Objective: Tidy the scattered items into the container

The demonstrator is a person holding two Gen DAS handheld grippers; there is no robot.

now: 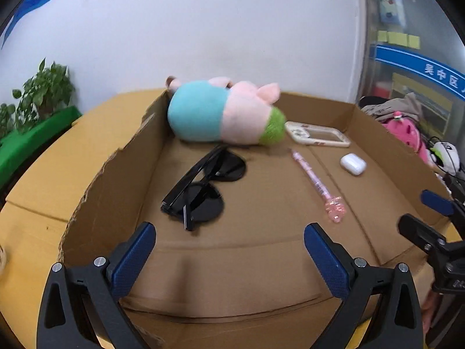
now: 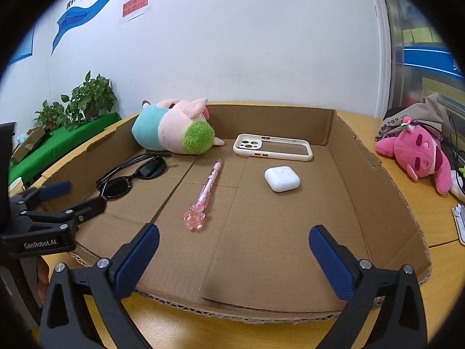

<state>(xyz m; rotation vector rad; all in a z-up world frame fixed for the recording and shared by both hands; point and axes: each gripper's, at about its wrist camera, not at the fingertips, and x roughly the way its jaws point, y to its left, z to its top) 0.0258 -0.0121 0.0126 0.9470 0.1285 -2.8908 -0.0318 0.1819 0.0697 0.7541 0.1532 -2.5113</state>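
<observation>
A shallow cardboard box (image 1: 101,192) (image 2: 375,180) lies on a yellow table. Inside lie a pink, blue and green plush toy (image 1: 221,113) (image 2: 171,131), black sunglasses (image 1: 200,192) (image 2: 130,174), a pink pen (image 1: 316,184) (image 2: 205,192), a white phone case (image 1: 318,138) (image 2: 273,147) and a white earbud case (image 1: 353,163) (image 2: 282,179). My left gripper (image 1: 229,241) (image 2: 78,200) is open and empty over the box's near left edge. My right gripper (image 2: 234,247) (image 1: 424,212) is open and empty at the box's near edge.
A pink plush toy (image 2: 418,157) (image 1: 407,133) with a grey cloth lies on the table right of the box. A white object (image 2: 459,221) sits at the table's right edge. Potted plants (image 2: 87,99) (image 1: 43,90) on a green stand are at the left by the wall.
</observation>
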